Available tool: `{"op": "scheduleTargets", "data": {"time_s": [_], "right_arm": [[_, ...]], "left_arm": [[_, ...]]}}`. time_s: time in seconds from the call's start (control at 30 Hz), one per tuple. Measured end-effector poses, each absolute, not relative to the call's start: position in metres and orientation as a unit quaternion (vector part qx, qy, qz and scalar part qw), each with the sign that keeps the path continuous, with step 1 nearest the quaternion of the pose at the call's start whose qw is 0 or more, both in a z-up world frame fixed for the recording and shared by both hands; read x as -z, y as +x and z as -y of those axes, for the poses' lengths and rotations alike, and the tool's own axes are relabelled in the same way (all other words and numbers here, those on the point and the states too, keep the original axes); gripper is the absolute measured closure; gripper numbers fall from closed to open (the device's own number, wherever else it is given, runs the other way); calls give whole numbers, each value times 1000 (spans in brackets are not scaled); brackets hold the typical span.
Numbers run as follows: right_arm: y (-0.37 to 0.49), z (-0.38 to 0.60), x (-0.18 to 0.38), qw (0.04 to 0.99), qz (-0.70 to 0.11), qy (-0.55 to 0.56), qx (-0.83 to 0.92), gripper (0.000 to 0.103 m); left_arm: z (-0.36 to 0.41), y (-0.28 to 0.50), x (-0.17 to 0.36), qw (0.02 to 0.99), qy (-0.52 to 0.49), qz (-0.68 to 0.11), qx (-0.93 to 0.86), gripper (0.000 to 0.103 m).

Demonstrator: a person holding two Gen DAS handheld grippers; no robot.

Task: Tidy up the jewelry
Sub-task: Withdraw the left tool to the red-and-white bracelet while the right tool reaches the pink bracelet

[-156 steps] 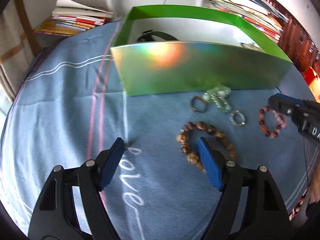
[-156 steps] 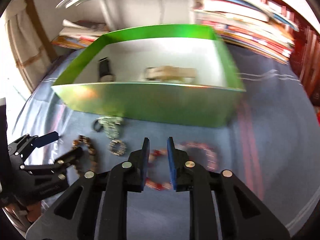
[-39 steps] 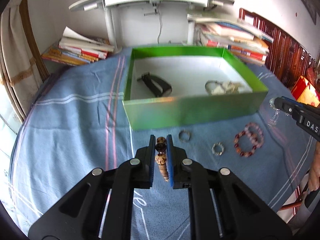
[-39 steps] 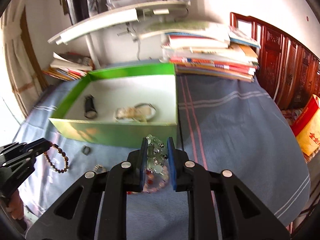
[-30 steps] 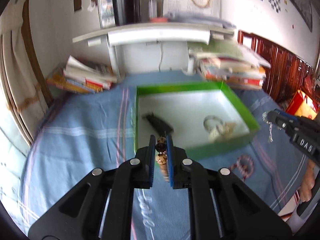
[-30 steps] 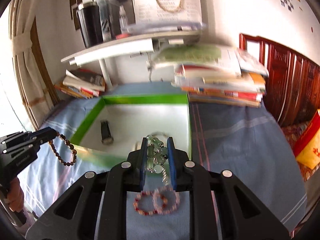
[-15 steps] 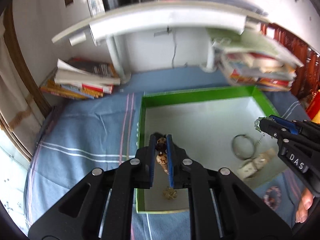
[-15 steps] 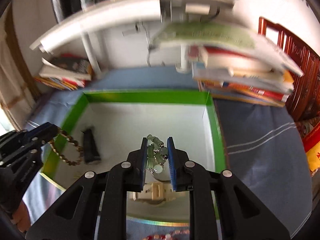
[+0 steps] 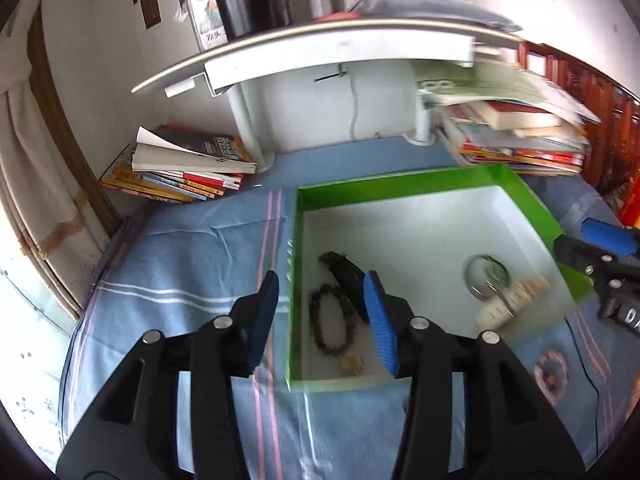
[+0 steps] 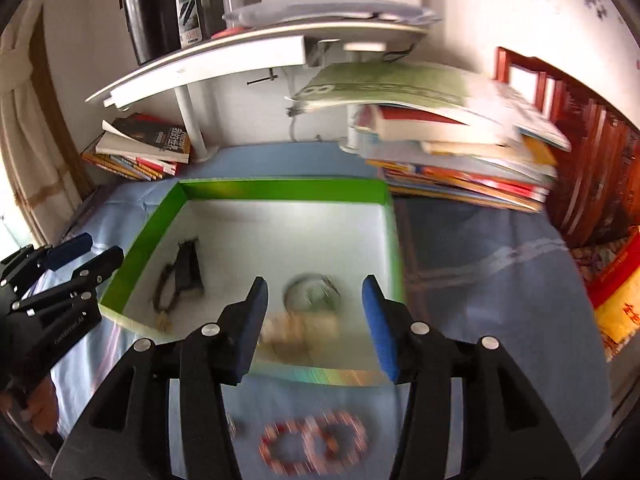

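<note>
Both grippers have opened since half a second ago: the brown wooden bead bracelet (image 9: 334, 326) that was clamped in the left gripper (image 9: 325, 316) now lies on the white floor of the green cardboard box (image 9: 400, 184), in its near left corner. The pale green bead piece that the right gripper (image 10: 314, 322) carried has also left its jaws; a greenish blur (image 10: 318, 300) inside the metal ring (image 10: 310, 290) may be it, but I cannot tell for sure.

Nearest to the right wrist camera, the red and pink bead bracelets (image 10: 314, 446) lie on the blue striped cloth (image 10: 480, 280), outside the box front wall. The jaws of the right gripper stand wide apart above this wall and hold nothing. Just behind them, inside the box, is a cream coloured blurred item (image 10: 300, 330), then the metal ring.

In the left wrist view the jaws are also wide apart, over the left wall of the box. The bracelet lies between them in the picture, touching a black strap-like object (image 9: 346, 276) beside it. Far behind the box, stacks of books (image 9: 180, 172) lie under a white shelf (image 9: 320, 52).
</note>
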State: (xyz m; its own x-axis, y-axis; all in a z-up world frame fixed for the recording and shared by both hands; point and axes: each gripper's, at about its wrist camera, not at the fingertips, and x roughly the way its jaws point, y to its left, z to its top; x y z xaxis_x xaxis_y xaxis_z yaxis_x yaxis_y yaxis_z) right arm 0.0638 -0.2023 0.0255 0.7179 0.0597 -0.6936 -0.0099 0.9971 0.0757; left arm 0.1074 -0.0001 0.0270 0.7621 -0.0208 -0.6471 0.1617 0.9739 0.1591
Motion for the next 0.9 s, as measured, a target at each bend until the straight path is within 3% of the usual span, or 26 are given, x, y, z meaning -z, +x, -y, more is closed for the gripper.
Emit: {"op": "scheduleTargets", "data": {"time_s": [0.13, 0.5, 0.8, 0.9], "right_arm": [[27, 221, -18, 923, -385, 27, 3, 54], [25, 242, 58, 880, -473, 44, 27, 54], [18, 225, 54, 886, -462, 39, -14, 54], [20, 218, 54, 885, -465, 27, -19, 54]], "left_arm": [[15, 72, -15, 922, 101, -358, 107, 50], [62, 50, 58, 869, 139, -442, 175, 50], [65, 54, 75, 863, 142, -457, 164, 48], [48, 58, 77, 866, 122, -462, 148, 42]]}}
